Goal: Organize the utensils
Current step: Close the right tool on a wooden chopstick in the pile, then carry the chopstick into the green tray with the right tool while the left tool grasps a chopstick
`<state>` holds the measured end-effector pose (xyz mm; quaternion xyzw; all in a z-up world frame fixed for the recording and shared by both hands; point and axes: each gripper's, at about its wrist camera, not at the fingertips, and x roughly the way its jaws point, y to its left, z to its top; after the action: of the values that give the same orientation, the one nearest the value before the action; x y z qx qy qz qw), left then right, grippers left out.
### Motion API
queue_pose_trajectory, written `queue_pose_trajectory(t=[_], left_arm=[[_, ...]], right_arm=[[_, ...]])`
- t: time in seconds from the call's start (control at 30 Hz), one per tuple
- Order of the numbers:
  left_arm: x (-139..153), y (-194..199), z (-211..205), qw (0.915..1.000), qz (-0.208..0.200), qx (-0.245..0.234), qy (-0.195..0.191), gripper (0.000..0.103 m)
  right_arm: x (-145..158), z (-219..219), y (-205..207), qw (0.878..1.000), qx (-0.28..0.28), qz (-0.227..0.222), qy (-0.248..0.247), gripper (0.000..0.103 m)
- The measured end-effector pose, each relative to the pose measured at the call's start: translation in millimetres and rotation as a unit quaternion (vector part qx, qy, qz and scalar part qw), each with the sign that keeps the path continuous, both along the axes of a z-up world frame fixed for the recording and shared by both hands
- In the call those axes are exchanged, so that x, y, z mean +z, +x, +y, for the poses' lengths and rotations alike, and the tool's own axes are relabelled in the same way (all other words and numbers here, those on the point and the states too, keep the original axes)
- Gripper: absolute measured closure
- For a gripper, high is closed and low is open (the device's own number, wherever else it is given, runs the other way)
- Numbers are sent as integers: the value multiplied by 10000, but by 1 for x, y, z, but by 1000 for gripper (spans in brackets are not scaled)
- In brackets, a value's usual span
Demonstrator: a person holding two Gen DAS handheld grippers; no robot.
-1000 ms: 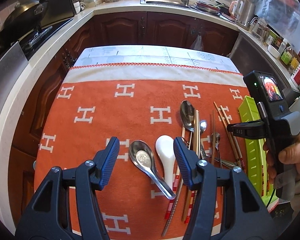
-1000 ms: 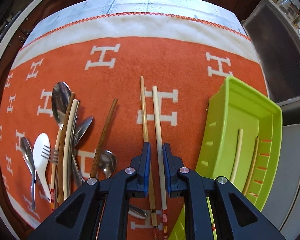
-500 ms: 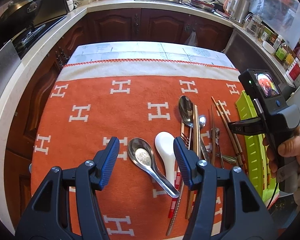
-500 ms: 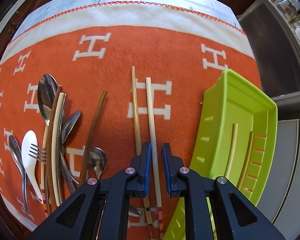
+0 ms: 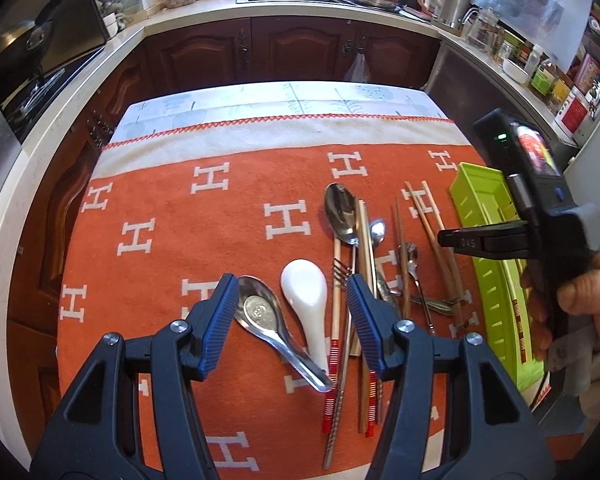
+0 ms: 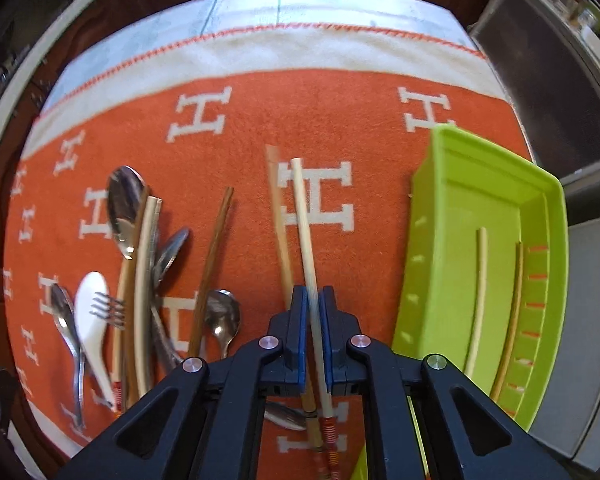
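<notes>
In the left wrist view, the left gripper point(image 5: 288, 320) has drifted a little to the right since the earlier frame: the metal spoon point(image 5: 278, 332) and the white ceramic spoon point(image 5: 308, 300) now lie between its blue fingers, which stand apart and hold nothing. At the right edge of the frame a hand point(image 5: 580, 300) carries the right gripper above the green tray point(image 5: 476, 192). The utensils lie in the centre and lower right of the frame on the orange cloth point(image 5: 160, 208).

In the right wrist view, the right gripper point(image 6: 313, 320) has just been closing, and its jaws are now clamped on the pale chopstick point(image 6: 304, 232) (half a second ago the stick lay loose between them). This chopstick is long and cream-coloured, with red bands at its lower end; it runs up from the bottom centre. A second, browner chopstick point(image 6: 280, 232) lies just beside it on the left. Two chopsticks point(image 6: 480, 300) rest inside the tray at the right. At the left I count four metal spoons, one white spoon, one fork point(image 6: 108, 308).
</notes>
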<state>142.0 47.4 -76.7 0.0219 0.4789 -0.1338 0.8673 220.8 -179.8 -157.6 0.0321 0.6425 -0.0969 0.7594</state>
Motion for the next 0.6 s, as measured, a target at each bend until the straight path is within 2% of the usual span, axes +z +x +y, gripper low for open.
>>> queue_pose_trajectory(t=[0.17,0.3,0.47,0.6], left_arm=[[9,-4,-18,9997,-42,-184,-146,51],[13,-2,-38,9990,20,-332,-313,61],[3,13,-70,9953,492,-488,-683,72],[-14,26,-95,9908,906,-531,-854,74]], right_arm=[[34,-10,-29,9979,-158,-481,397,98],[67,-19,-57,9926,-255,-874,802,98],[100,-32,-102,9849,-410,-1223,1152,98],[114,-56,-131,9802,-519,-1338,1362,98]])
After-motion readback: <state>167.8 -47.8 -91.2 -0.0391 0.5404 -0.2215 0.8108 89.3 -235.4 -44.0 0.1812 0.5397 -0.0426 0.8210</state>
